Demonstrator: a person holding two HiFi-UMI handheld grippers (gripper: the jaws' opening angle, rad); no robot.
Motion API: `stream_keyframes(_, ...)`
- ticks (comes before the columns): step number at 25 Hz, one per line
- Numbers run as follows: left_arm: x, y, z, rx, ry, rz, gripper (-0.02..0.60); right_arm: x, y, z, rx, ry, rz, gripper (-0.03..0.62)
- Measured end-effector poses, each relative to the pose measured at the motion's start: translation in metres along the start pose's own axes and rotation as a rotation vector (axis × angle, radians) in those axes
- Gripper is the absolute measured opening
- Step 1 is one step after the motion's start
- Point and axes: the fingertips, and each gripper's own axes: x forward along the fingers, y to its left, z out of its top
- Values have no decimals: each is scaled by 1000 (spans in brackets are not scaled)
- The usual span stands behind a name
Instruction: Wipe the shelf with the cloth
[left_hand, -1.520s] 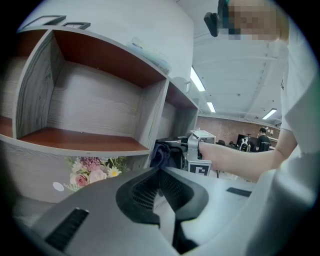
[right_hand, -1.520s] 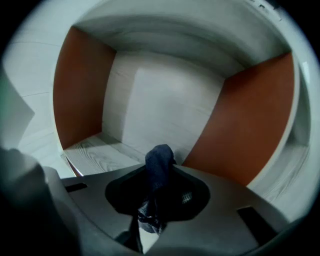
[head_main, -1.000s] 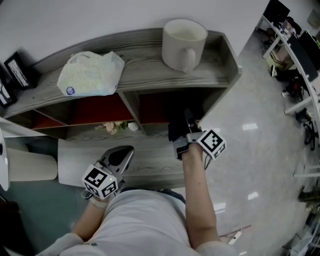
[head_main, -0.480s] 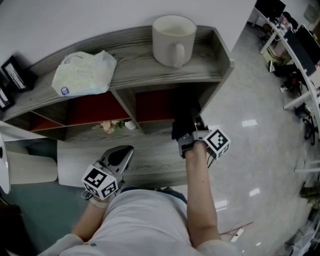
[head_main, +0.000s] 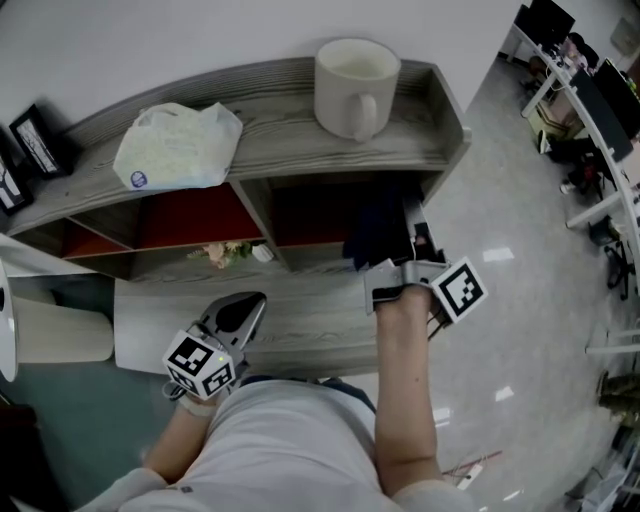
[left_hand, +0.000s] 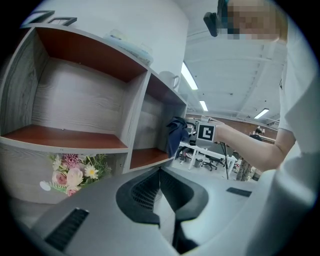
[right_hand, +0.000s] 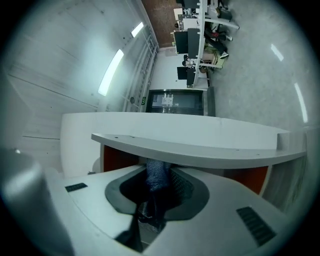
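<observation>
The grey wooden shelf unit (head_main: 290, 140) with red-backed compartments stands against the wall. My right gripper (head_main: 405, 255) is shut on a dark blue cloth (head_main: 375, 232) and holds it inside the right compartment, just over that compartment's floor. In the left gripper view the cloth (left_hand: 176, 134) hangs at that compartment's open front. In the right gripper view the cloth (right_hand: 158, 176) is pinched between the jaws under the shelf's top board (right_hand: 200, 150). My left gripper (head_main: 240, 315) sits shut and empty over the lower ledge (head_main: 310, 320), away from the cloth.
A white mug (head_main: 355, 85) and a white plastic bag (head_main: 178, 145) sit on the top board. A small flower bunch (head_main: 225, 252) lies in a lower opening. Black frames (head_main: 30, 145) stand at the far left. Office desks (head_main: 590, 90) are off to the right.
My right gripper has moved rightward and deeper into the right compartment with the cloth. The left gripper has stayed in place.
</observation>
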Motion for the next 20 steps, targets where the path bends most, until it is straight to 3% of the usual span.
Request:
stream_keyframes(9,0,5,4,2,-9,15,15,15,63,10,-10,-44,137,84)
stream_keyframes(20,2,18,3,-8,-7,52,15,42,58,17,-24,-157,187,84)
